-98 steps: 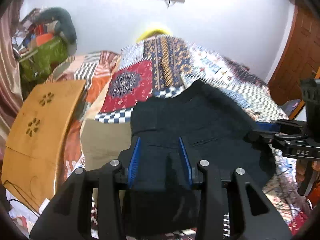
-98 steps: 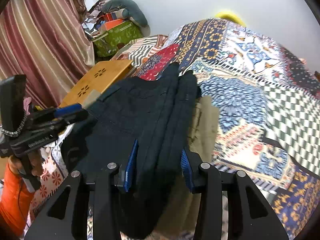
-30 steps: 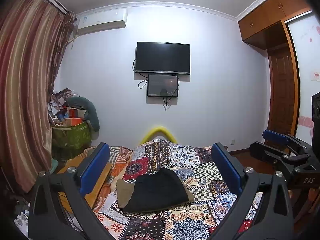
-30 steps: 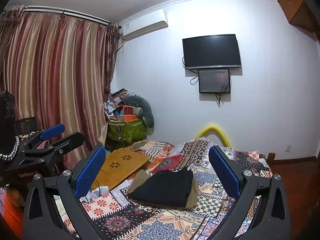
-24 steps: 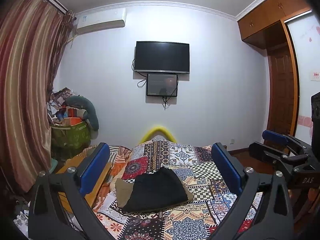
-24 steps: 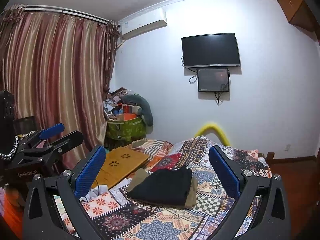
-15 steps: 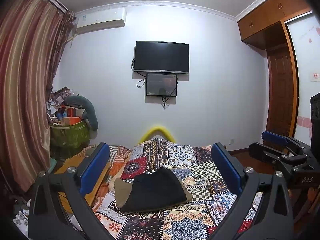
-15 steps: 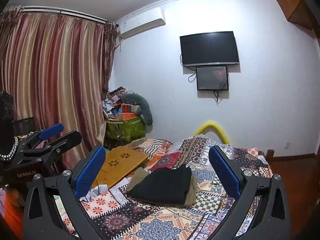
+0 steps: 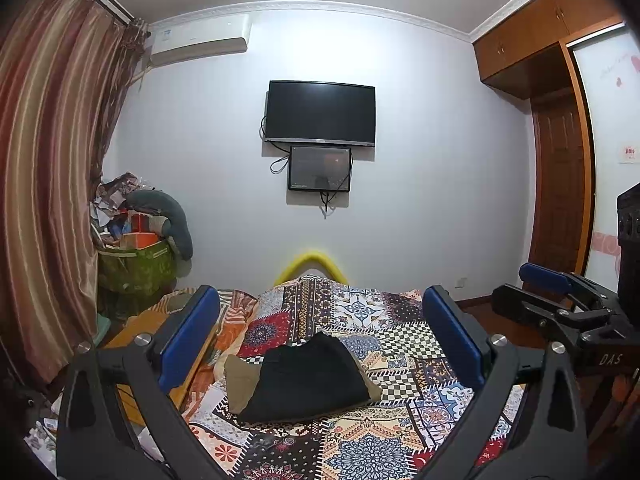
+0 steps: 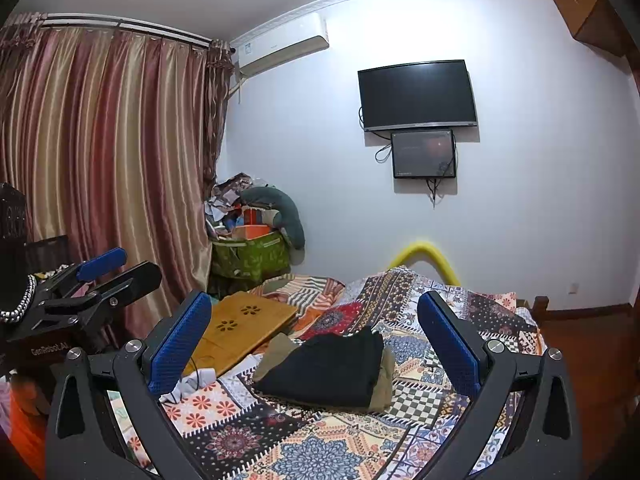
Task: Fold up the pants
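Left tool (image 9: pixel 320 344) hangs well back, blue pads spread wide, gripping nothing. Wooden lap tray (image 10: pixel 240 328) lies at the bed's left edge, apart from the clothes. Middle of the patchwork quilted bed (image 9: pixel 400 432): the folded black pants (image 9: pixel 308 376) lie flat on a khaki garment (image 9: pixel 240 376), looking finished, bare quilt on every side. Right tool (image 10: pixel 316 344) likewise gapes wide, empty, clear of the bundle.

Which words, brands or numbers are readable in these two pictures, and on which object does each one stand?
"DAS": on the right claw, seen from the left wrist view.
"GenRobot.AI", last letters uncertain: on the left claw, seen from the right wrist view.
Air conditioner label: too small to read.
Red sign by the door: blurred.
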Demonstrator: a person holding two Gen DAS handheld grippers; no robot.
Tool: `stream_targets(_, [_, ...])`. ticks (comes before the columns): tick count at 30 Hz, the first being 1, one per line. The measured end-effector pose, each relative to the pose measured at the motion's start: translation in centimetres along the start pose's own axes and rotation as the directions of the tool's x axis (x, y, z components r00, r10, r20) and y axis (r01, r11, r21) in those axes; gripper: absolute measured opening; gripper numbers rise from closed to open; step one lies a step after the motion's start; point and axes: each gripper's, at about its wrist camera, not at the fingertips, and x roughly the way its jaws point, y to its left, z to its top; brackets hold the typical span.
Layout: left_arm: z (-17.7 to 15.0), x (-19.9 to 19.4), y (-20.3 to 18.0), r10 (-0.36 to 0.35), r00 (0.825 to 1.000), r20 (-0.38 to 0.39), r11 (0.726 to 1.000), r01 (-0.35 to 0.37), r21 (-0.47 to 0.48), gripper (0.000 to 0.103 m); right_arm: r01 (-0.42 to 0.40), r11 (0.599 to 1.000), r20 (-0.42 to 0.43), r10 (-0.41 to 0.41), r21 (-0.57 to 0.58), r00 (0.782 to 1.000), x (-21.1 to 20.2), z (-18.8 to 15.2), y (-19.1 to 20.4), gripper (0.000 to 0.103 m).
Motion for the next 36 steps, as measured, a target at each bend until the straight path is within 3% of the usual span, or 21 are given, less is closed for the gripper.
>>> stream_targets(36, [0.13,0.17,-0.63,-0.032,0.999,-0.011,0.999,0.032,0.008,0.102,-0.005,1.0,-0.001,0.005,0.002,1.0,0.21,0.4,0.44,0.103])
